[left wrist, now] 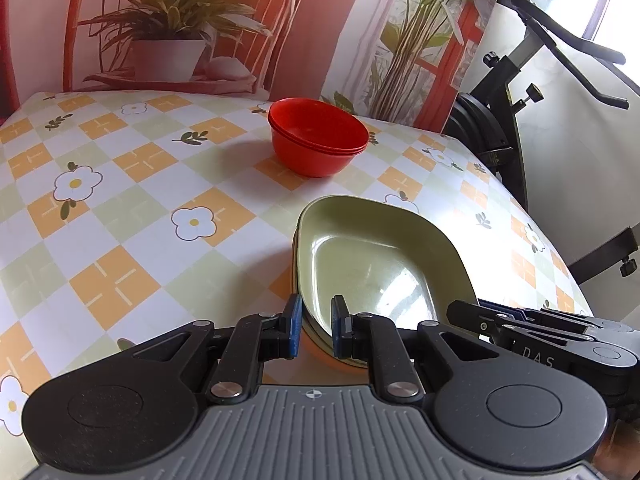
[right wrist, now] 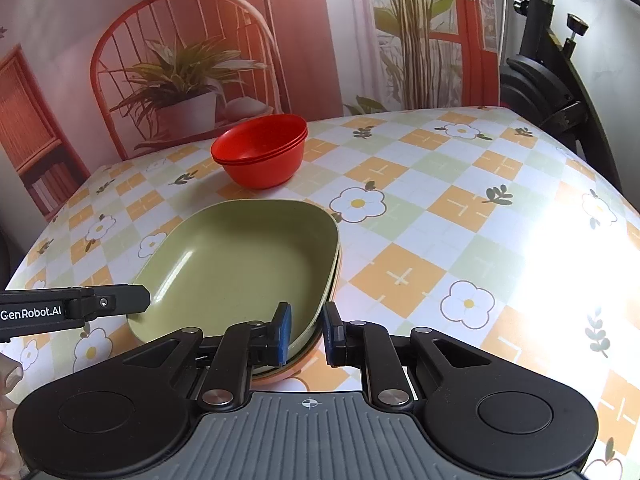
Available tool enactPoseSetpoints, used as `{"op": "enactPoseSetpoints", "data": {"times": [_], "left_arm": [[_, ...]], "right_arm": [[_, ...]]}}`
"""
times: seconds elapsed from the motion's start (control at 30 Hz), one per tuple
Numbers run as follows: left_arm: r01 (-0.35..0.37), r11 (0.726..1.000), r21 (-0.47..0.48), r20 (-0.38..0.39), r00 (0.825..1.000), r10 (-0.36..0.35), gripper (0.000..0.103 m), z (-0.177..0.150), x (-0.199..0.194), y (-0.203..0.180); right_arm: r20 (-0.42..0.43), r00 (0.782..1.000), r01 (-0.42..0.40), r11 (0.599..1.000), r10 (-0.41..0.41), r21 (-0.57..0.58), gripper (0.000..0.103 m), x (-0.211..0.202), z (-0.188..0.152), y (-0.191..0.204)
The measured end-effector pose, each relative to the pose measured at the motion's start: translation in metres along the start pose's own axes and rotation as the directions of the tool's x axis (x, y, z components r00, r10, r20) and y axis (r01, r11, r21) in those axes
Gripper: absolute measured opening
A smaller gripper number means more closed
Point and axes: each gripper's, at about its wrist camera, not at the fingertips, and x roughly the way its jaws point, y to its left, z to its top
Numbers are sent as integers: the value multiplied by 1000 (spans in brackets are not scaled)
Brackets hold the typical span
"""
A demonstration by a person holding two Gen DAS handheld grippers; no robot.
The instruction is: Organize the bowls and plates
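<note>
A stack of green plates [left wrist: 372,264] [right wrist: 240,256] with an orange one at the bottom sits on the checked flower tablecloth [left wrist: 120,200] [right wrist: 440,220]. My left gripper [left wrist: 316,326] is narrowed onto the stack's near left rim, one blue pad inside and one outside. On the near right rim my right gripper [right wrist: 306,332] is closed the same way. Each gripper shows in the other's view, the right gripper [left wrist: 520,322] low at the right and the left gripper [right wrist: 80,304] at the left. Behind the plates stands a nested stack of red bowls [left wrist: 318,136] [right wrist: 260,152].
A printed backdrop [left wrist: 180,40] of a chair and potted plants hangs right behind the table's far edge. A black exercise bike [left wrist: 516,80] [right wrist: 560,80] stands beyond the table's right side. Part of a hand [right wrist: 8,372] shows at the lower left.
</note>
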Motion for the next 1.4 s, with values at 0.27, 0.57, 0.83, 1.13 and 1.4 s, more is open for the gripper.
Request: {"op": "enactPoseSetpoints", "data": {"times": [0.27,0.57,0.83,1.13,1.4], "left_arm": [[-13,1000,16,17,1000,13,16,-5,-1,-3],[-7,1000,7,13,1000,7,16,-7,0,0],[-3,1000,2,65,998,3,16,-10,-11,2],[-18,1000,-21,93,995,20,17,-13,-19,10],[-32,999,-40,109,993,37,17,-12,-22,15]], "right_arm": [[28,999,21,999,-20,-46,15,0,-3,4],[42,999,29,998,-27,-49,15,1,-5,4],[82,996,21,999,-17,-46,21,-5,-5,4],[119,993,23,999,-20,-25,21,-11,-6,4],[131,991,26,999,-23,-22,21,-12,-6,4]]}}
